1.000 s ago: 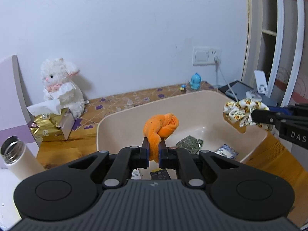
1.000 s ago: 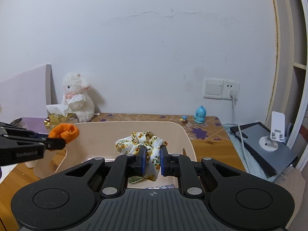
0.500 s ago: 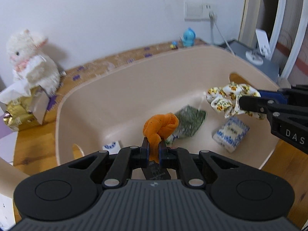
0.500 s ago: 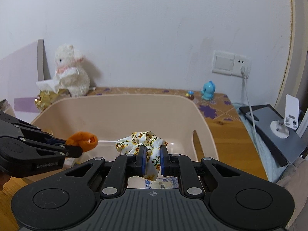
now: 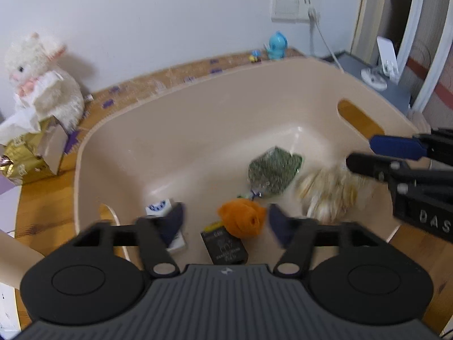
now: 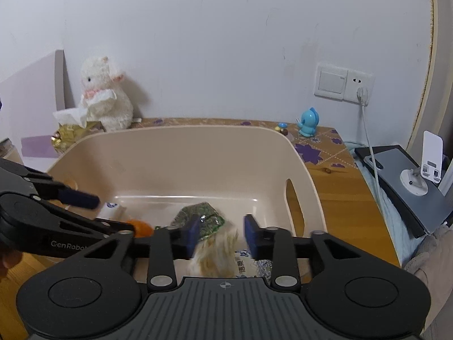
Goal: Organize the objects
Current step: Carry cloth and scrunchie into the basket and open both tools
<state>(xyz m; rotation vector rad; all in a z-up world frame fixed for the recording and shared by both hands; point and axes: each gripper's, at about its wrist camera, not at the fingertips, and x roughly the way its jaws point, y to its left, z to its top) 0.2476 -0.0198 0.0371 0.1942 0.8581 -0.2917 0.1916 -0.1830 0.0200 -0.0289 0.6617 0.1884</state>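
Observation:
A beige plastic bin (image 5: 198, 90) (image 6: 184, 130) stands on the wooden desk. My left gripper (image 5: 225, 223) (image 6: 104, 212) is open over the bin's near side. An orange scrunchie (image 5: 242, 221) (image 6: 141, 228) lies loose between its spread fingers, inside the bin. Over the bin's right part my right gripper (image 6: 222, 236) (image 5: 365, 155) is open too. A blurred floral scrunchie (image 6: 215, 255) (image 5: 328, 195) is free just below its fingers. On the bin floor lie a green packet (image 5: 273, 172) (image 6: 198, 215), a black packet (image 5: 223, 245) and a small white packet (image 5: 158, 206).
A white plush lamb (image 5: 39, 85) (image 6: 104, 99) and a gold tissue box (image 5: 31, 147) sit left of the bin. A blue toy (image 5: 277, 45) (image 6: 310, 121) stands behind it by the wall. At the right are a phone stand (image 6: 424, 170) and a charging cable (image 6: 371, 153).
Both grippers went from shut to open. The orange scrunchie and the floral scrunchie have left the fingers and dropped into the bin. Both grippers moved lower over the bin.

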